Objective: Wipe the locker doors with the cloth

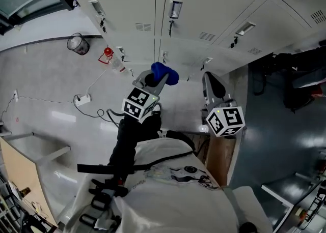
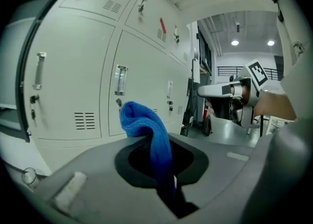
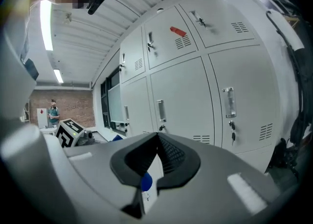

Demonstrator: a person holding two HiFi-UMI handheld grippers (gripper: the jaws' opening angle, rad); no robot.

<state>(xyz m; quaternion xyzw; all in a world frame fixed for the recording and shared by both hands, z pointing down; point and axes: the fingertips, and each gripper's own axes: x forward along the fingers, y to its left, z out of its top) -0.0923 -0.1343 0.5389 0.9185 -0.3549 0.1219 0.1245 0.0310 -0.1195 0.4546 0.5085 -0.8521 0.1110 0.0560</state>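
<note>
In the head view my left gripper (image 1: 156, 80) is shut on a blue cloth (image 1: 164, 72), which bunches out past the jaw tips just short of the white locker doors (image 1: 204, 3). The left gripper view shows the cloth (image 2: 146, 129) draped between the jaws, with the locker doors (image 2: 73, 71) close on the left. My right gripper (image 1: 210, 80) hovers beside it to the right, near the lockers. In the right gripper view its jaws (image 3: 157, 139) are shut on nothing, with the locker doors (image 3: 195, 86) ahead. The left gripper's marker cube (image 3: 69, 132) appears at left.
A wire bin (image 1: 78, 44), a red object (image 1: 107, 54) and a power strip with cable (image 1: 83, 99) lie on the floor to the left. Dark bags (image 1: 300, 82) sit to the right. A brown board (image 1: 220, 156) stands below the right gripper. A person (image 3: 53, 113) stands far off.
</note>
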